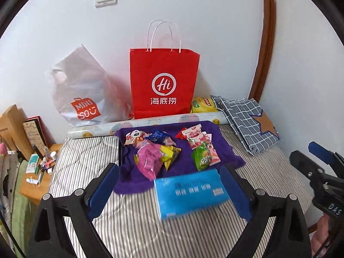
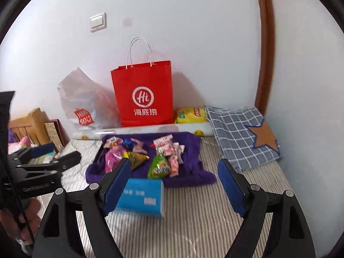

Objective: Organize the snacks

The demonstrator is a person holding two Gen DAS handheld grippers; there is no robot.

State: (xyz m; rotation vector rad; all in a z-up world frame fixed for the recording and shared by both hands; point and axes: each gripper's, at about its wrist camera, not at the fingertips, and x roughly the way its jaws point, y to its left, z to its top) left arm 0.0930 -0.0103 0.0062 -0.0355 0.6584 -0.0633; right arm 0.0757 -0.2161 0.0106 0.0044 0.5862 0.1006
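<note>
Several snack packets lie on a purple cloth (image 1: 185, 148) on the striped bed: a pink packet (image 1: 148, 161), a yellow one (image 1: 169, 157), a green one (image 1: 201, 158) and red-white ones (image 1: 194, 137). They also show in the right wrist view, with the green packet (image 2: 159, 165) nearest. A blue tissue box (image 1: 190, 193) lies in front of the cloth. My left gripper (image 1: 169, 185) is open and empty, hovering over the box. My right gripper (image 2: 174, 182) is open and empty, above the bed to the right of the box (image 2: 142, 194).
A red paper bag (image 1: 163, 83) and a translucent Miniso bag (image 1: 83, 94) stand against the wall. A yellow chip bag (image 1: 203, 105), a rolled sheet (image 1: 150, 122) and a checked cloth bag (image 1: 247, 122) lie at the back. A cluttered bedside table (image 1: 40, 172) is left.
</note>
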